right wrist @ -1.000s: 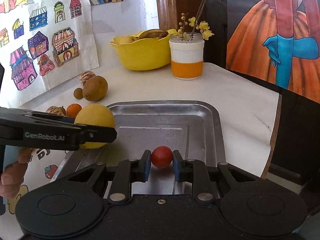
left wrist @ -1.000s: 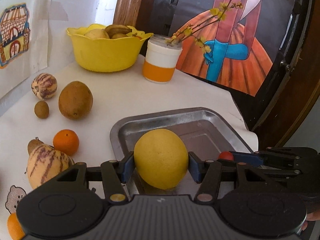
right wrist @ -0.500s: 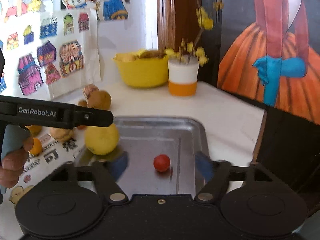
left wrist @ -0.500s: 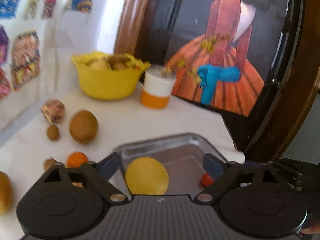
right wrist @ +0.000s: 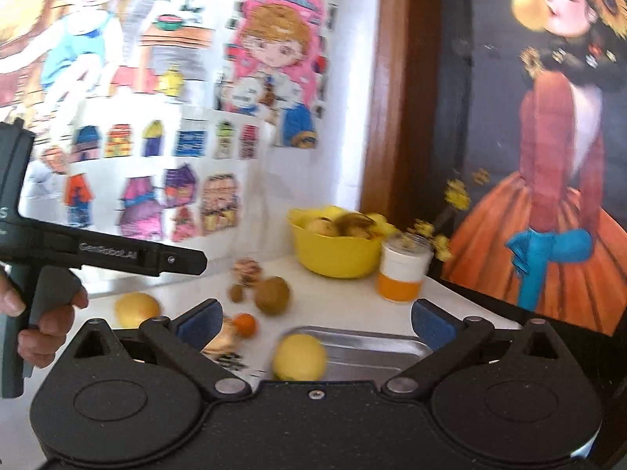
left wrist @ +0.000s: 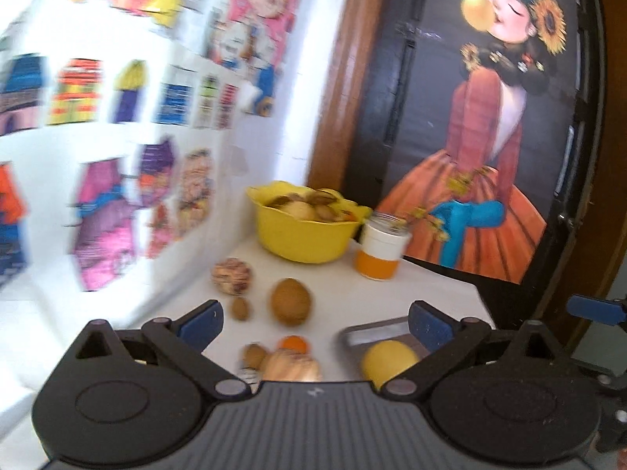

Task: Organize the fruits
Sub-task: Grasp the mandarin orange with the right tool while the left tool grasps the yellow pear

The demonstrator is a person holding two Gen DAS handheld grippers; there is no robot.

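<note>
We hold both tools raised above the tabletop [left wrist: 423, 286], the left tool [left wrist: 315, 323] and the right tool [right wrist: 315, 319] each spread wide and empty. The yellow fruit [right wrist: 299, 356] sits at the left end of the metal tray [right wrist: 376, 342]; other fruits lie loose beside it

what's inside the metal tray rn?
One large yellow fruit sits at the near-left end of the metal tray. The rest of the visible floor looks bare, but the near part is hidden behind the right claw's body, so anything there can't be seen.
</note>
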